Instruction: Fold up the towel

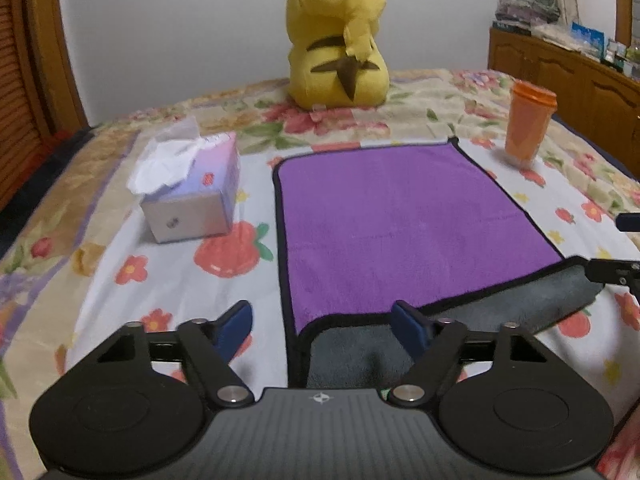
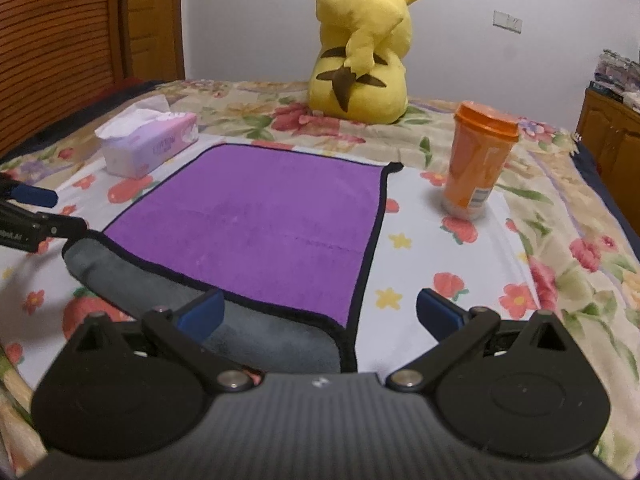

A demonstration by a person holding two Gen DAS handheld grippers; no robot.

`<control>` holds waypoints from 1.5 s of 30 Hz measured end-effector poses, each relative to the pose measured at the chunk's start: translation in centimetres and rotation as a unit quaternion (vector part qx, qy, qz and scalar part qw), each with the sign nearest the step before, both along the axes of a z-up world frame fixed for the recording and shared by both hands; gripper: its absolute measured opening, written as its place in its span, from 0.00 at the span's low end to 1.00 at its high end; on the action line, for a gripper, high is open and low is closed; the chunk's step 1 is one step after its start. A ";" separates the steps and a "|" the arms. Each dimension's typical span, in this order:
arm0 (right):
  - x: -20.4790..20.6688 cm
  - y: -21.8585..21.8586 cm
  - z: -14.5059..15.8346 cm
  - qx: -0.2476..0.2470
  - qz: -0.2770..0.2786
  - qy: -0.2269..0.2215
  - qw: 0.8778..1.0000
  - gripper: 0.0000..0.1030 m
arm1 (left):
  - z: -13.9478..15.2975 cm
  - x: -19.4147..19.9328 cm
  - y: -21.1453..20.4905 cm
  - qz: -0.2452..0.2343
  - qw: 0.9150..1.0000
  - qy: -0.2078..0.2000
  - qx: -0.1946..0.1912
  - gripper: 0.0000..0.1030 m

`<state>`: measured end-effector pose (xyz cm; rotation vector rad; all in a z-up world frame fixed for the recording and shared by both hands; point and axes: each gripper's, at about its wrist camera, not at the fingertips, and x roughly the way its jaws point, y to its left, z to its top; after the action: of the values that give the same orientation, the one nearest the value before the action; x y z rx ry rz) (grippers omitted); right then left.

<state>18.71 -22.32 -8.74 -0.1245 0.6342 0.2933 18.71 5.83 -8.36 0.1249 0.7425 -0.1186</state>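
Observation:
A purple towel (image 1: 400, 220) with a black hem lies on the flowered bed sheet; its near edge is folded over and shows the grey underside (image 1: 360, 352). It also shows in the right wrist view (image 2: 260, 224), with the grey fold (image 2: 256, 328). My left gripper (image 1: 324, 328) is open, its fingers astride the towel's near left corner. My right gripper (image 2: 320, 312) is open, astride the near right corner. Each gripper's tip shows at the edge of the other view (image 1: 616, 272) (image 2: 36, 216).
A tissue box (image 1: 192, 192) (image 2: 148, 144) stands left of the towel. An orange lidded cup (image 1: 528, 124) (image 2: 480, 160) stands right of it. A yellow plush toy (image 1: 340, 40) (image 2: 364, 48) sits behind. A wooden cabinet (image 1: 568, 72) is at the far right.

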 end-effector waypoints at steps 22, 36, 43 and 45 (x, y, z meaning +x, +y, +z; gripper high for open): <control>3.2 -0.7 -3.0 0.041 0.013 0.124 0.991 0.62 | -2.7 1.2 0.0 -0.020 0.997 0.071 -0.007 0.40; 3.1 -1.0 -1.8 0.022 0.025 0.122 0.992 0.21 | -2.4 0.9 0.0 -0.026 0.998 0.064 -0.004 0.11; 3.0 -1.0 -1.5 0.016 0.036 0.115 0.993 0.05 | -1.5 0.6 -0.1 -0.031 0.998 0.051 -0.017 0.09; 2.9 -1.0 -1.2 0.019 0.041 0.108 0.993 0.04 | -1.0 0.4 -0.2 -0.034 0.998 0.041 -0.020 0.09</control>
<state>21.62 -23.28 -9.95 -0.0835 0.8391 0.4019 19.06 5.63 -9.38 0.1081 0.8168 -0.2045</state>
